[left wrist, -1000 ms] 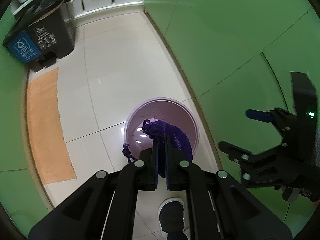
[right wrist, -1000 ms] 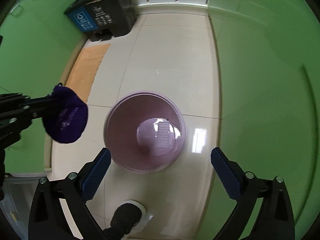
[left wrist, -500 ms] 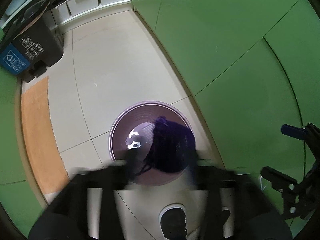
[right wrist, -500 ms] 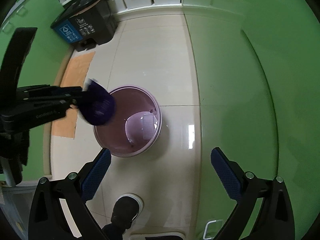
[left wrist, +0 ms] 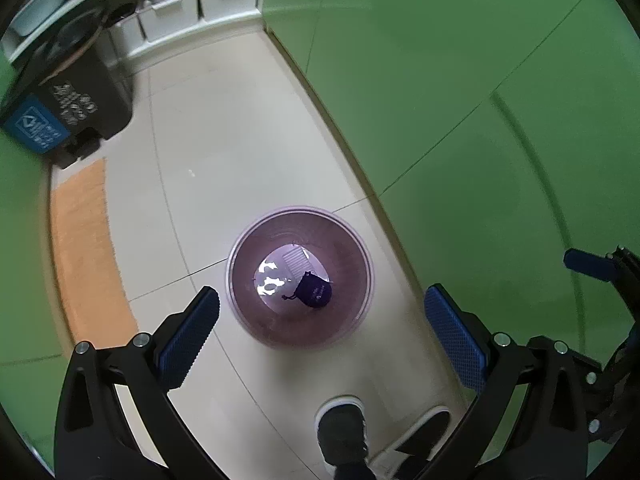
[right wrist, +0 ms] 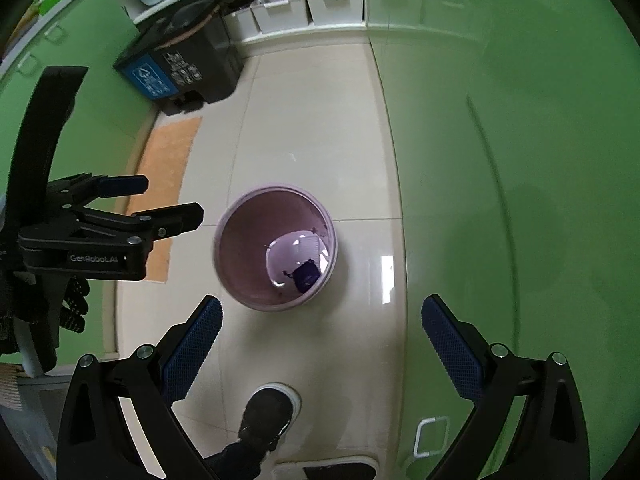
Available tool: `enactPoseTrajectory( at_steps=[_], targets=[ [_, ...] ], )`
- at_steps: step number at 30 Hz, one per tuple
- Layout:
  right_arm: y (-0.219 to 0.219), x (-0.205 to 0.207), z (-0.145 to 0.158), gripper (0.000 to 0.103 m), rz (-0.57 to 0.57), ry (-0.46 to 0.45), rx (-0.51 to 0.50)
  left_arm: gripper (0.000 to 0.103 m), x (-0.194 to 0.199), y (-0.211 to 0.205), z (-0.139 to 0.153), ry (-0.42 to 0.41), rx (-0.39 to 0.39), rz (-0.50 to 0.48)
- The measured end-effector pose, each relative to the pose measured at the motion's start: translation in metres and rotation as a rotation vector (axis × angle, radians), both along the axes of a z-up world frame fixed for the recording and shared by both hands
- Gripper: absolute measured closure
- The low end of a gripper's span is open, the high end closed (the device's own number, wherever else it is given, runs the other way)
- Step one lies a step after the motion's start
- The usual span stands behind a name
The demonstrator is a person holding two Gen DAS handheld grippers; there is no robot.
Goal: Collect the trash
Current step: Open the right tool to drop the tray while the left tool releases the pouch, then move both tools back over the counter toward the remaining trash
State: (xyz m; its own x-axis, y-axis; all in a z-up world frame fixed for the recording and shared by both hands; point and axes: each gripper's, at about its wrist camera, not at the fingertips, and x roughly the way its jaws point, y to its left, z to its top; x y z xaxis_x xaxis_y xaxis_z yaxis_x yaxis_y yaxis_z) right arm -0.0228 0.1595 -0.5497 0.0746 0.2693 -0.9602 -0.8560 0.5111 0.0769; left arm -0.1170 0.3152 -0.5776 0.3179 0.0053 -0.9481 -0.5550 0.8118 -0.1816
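Looking steeply down, the right gripper [right wrist: 322, 332] hangs with its blue-padded fingers [right wrist: 192, 350] spread wide and nothing between them. Below stands a lilac wastebasket [right wrist: 240, 248] on the pale tiled floor [right wrist: 312, 128], a dark purple pouch [right wrist: 306, 274] lying at its bottom. At the left edge the left gripper [right wrist: 168, 200] reaches in level, its jaws parted and empty. A dark shoe [right wrist: 268, 410] shows near the bottom, an orange mat [right wrist: 166, 168] lies along the green cabinets [right wrist: 520, 160], and a black bin [right wrist: 180, 64] sits farther back.

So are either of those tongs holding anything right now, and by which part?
Nothing is held. Both the left tongs and the right tongs stand open and empty; the purple pouch lies inside the bin.
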Motion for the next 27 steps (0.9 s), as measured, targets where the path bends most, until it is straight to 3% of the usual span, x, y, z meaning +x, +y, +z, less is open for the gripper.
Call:
enactPoseTrajectory(
  at_steps=[4, 13, 19, 27],
  targets=[
    [0.001, -0.011, 0.059, 0.007, 0.000, 0.000, 0.029, 0.003, -0.017, 0.005, 0.071, -0.027, -0.004, 0.033],
    [0.000, -0.031, 0.221, 0.007, -0.018, -0.031, 0.147, 0.003, -0.040, 0.003, 0.244, -0.089, 0.089, 0.031],
    [-0.027, -0.025, 0.326, 0.006, -0.079, -0.104, 0.235, 0.003, -0.040, -0.007, 0.348, -0.171, 0.129, 0.027],
    [-0.100, -0.009, 0.424, 0.006, -0.213, -0.234, 0.287, 0.003, -0.024, -0.043, 0.452, -0.274, 0.234, -0.036]
  ],
)
